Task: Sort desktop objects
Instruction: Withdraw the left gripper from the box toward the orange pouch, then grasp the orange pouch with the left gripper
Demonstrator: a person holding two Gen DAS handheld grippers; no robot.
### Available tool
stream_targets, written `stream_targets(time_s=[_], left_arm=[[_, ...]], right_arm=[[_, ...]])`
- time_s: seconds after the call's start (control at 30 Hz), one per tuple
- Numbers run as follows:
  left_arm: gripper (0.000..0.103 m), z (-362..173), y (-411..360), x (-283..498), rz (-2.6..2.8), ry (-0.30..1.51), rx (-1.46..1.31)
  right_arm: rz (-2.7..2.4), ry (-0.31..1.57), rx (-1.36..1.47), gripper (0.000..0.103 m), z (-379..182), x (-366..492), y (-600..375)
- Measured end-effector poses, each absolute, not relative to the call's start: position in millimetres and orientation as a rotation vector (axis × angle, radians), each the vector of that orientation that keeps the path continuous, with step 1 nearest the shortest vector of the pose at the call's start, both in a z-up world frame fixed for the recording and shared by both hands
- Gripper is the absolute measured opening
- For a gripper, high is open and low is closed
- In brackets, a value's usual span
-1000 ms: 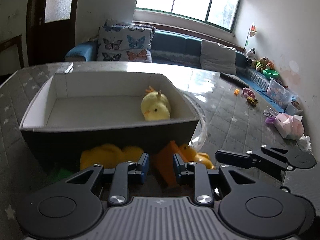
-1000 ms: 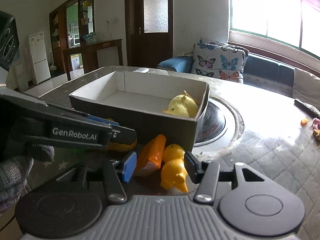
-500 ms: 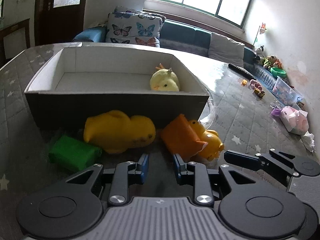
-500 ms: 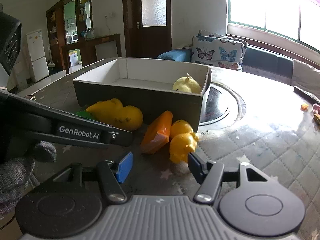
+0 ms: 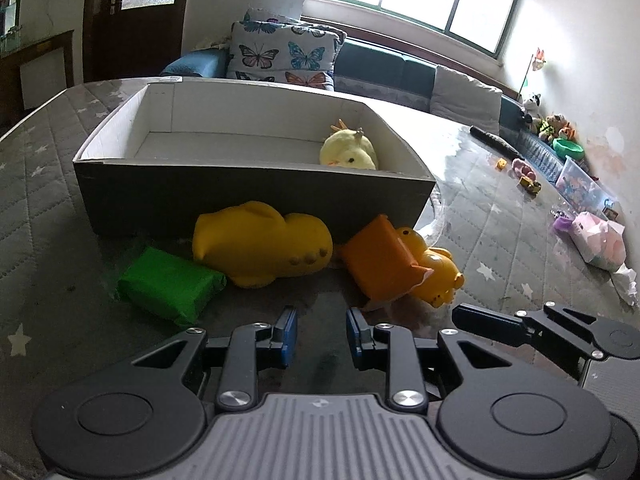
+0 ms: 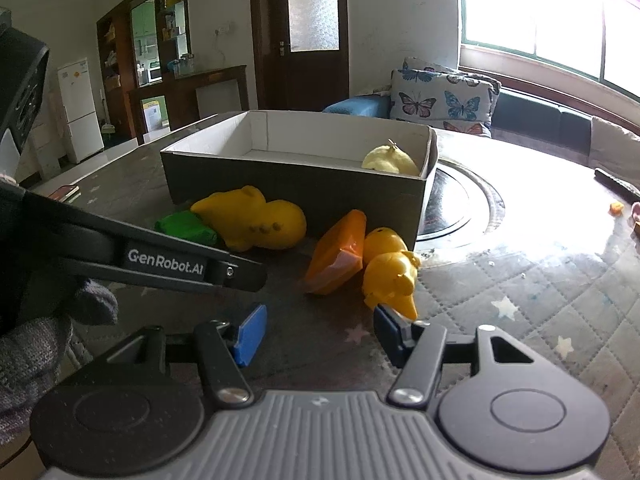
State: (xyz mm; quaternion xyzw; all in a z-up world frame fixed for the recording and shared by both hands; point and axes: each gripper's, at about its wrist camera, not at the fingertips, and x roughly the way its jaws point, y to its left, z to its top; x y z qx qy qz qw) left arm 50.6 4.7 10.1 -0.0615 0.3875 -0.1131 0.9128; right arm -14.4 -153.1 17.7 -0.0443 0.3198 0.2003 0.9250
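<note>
left gripper (image 5: 318,334): fingers parted, empty | right gripper (image 6: 320,334): fingers wide, empty | orange plastic block (image 6: 336,254): ahead of both

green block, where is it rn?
The green block lies on the table outside the box, near its front wall, low left in the left wrist view, touching the big yellow toy on its right.
</note>
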Motion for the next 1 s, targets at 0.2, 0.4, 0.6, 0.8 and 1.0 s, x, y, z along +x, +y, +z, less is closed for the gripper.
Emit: stream_targets(time_s=[0.2, 0.4, 0.6, 0.8, 1.0], left_arm=[[0.029, 10, 0, 53, -0.243, 0.806, -0.124], [0.029, 14, -5, 56, -0.267, 0.801, -0.111], [0.029, 13, -3, 60, -0.265, 0.803, -0.122], [0.029, 11, 4, 67, -0.262, 0.819, -0.153], [0.029, 18, 12, 76, -0.281, 0.817, -0.205]], right_arm=[[0.406, 0.656, -0.085, 0.056, 19, -11, -154], [0.382, 0.652, -0.081, 0.055, 19, -7, -160], [0.368, 0.646, -0.079, 0.051, 23, -2, -168], [0.381, 0.63, -0.078, 0.049, 29, 3, -165], [0.409, 0.624, -0.11, 0.049, 33, 6, -158]])
